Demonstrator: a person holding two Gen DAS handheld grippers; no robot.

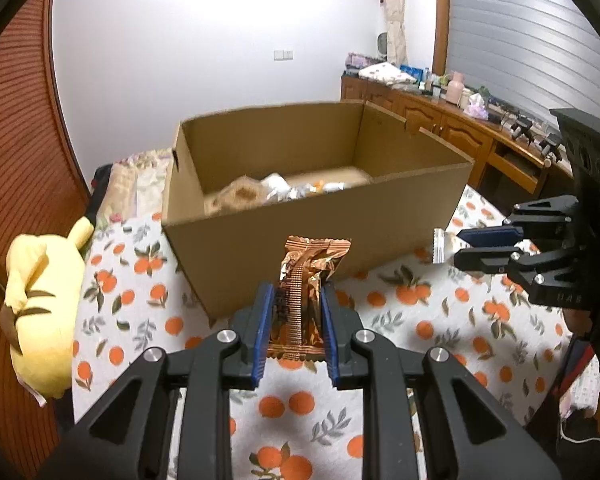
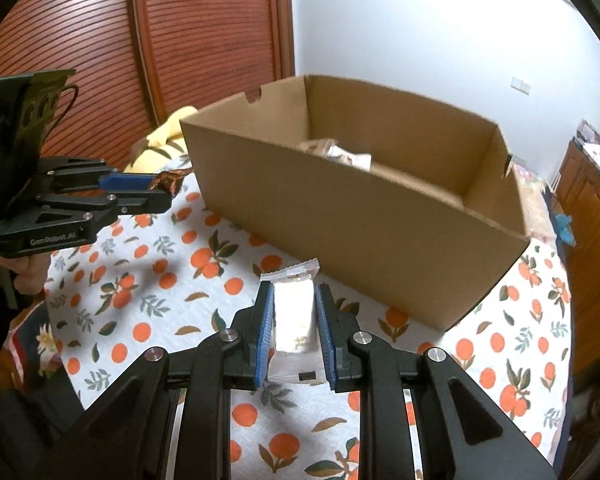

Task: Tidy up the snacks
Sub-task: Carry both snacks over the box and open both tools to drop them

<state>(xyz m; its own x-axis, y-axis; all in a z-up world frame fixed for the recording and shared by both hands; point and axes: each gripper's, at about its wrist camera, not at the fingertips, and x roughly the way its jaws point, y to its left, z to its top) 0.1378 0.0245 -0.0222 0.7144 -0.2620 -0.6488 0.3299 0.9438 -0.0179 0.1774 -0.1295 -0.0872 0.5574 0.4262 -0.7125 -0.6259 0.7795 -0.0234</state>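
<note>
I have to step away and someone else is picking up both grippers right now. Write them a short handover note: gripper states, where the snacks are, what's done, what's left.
Left gripper: shut on a copper foil snack packet, held above the tablecloth.
Right gripper: shut on a white snack packet, also clear of the cloth.
Cardboard box: open, just ahead of both grippers, with several wrapped snacks already inside.
Done: both packets picked up.
Left: carry each over the near wall of the box and release it inside.
</note>
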